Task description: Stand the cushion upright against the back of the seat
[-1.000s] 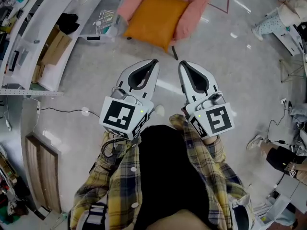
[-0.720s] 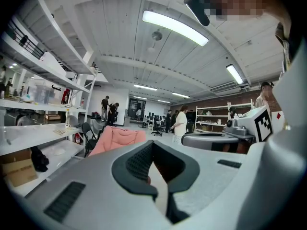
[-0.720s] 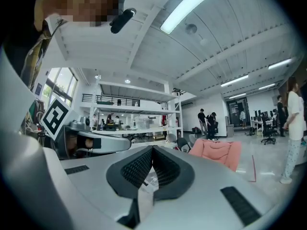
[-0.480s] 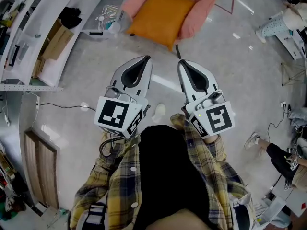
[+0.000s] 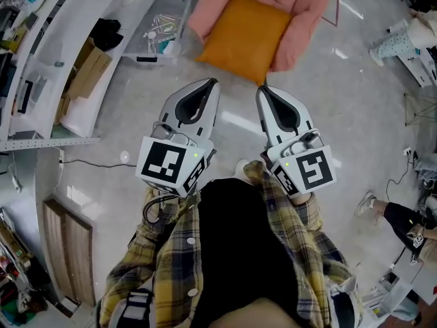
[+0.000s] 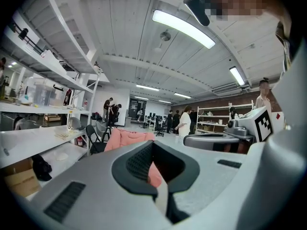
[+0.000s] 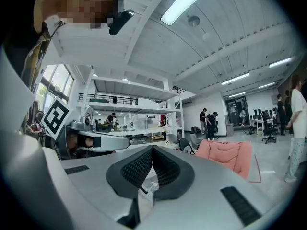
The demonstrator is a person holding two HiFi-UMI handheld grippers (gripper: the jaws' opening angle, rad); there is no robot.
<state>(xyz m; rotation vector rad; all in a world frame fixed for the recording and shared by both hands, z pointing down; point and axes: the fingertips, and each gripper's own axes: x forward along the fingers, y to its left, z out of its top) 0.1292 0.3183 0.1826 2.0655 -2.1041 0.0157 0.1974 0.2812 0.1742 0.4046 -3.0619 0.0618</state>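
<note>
Glossy pale floor (image 5: 328, 121) fills a busy workshop. At its far side, a pink armchair (image 5: 311, 16) holds an orange cushion (image 5: 246, 36) lying flat on its seat. Short of the armchair, the left gripper (image 5: 214, 82) and right gripper (image 5: 261, 89) hover side by side, jaws pressed together, empty.

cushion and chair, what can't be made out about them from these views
- Chair back: cut off by the head view's top edge.
- Cushion: missing from both tool views; the left tool and right tool bodies cover the seat.
- Clear bin contents: too small in the head view.
</note>
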